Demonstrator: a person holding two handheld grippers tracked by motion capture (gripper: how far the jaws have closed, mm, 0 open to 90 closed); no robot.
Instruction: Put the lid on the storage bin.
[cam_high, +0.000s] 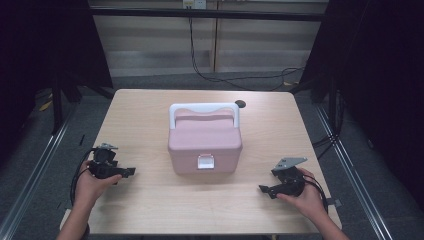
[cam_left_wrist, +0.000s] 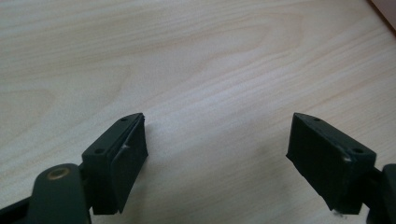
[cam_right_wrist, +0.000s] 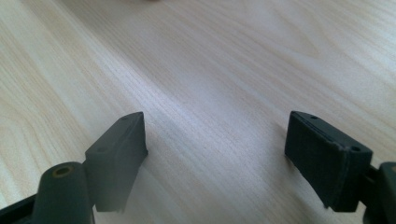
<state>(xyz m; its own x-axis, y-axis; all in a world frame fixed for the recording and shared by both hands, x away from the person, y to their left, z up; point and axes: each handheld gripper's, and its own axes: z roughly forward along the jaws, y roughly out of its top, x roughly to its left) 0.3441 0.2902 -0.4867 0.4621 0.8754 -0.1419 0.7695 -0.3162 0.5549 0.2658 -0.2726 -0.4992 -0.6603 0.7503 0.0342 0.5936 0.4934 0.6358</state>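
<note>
A pink lidded box (cam_high: 205, 142) with a white handle (cam_high: 204, 109) and a white front latch (cam_high: 205, 161) stands closed in the middle of the wooden table (cam_high: 150, 115). My left gripper (cam_high: 131, 171) rests low over the table to the box's left, held in a hand, jaws pointing toward the box. My right gripper (cam_high: 263, 189) sits to the box's right near the front edge, jaws pointing left. In the left gripper view the left gripper (cam_left_wrist: 217, 140) is open over bare wood. In the right gripper view the right gripper (cam_right_wrist: 215, 140) is also open, with nothing between its jaws.
A small dark round spot (cam_high: 240, 104) lies on the table behind the box. Black cables (cam_high: 220, 77) run across the floor beyond the table. Dark curtains (cam_high: 390, 75) hang on both sides, and metal rails (cam_high: 350, 165) flank the table.
</note>
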